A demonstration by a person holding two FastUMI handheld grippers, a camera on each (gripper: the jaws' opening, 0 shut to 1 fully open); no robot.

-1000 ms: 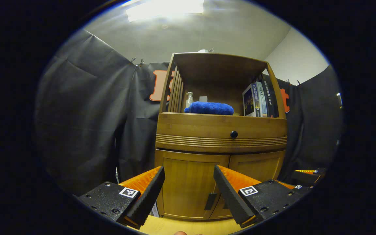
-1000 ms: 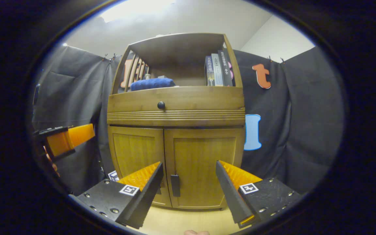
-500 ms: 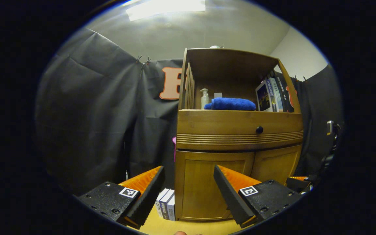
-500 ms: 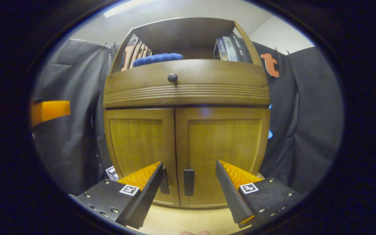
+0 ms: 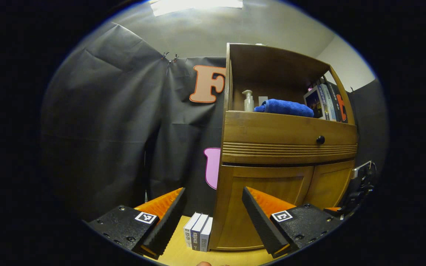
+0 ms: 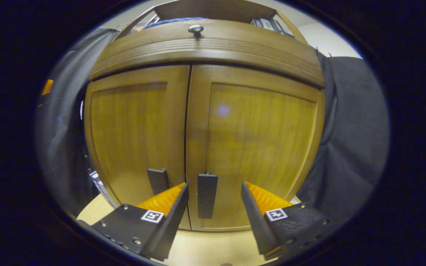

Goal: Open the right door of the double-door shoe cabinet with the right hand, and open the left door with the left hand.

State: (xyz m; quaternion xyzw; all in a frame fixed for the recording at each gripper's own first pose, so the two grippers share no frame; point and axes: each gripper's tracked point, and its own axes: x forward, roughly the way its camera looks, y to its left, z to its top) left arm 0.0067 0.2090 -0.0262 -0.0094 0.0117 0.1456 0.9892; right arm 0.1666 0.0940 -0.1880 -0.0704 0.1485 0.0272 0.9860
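- The right gripper (image 6: 213, 207) hung with jaws spread around the right door's handle (image 6: 207, 195), not touching; closing off-centre could snag the left door's handle (image 6: 158, 181) just beside it.
- The left gripper (image 5: 213, 212), jaws apart and empty, faced the shoe cabinet's (image 5: 290, 147) left edge, so it risked missing its door.

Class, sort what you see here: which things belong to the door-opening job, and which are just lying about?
For the job:
right door
its handle
left door
its handle
right gripper, open
left gripper, open

Lying about:
blue towel
pump bottle
shelf books
floor books
drawer knob
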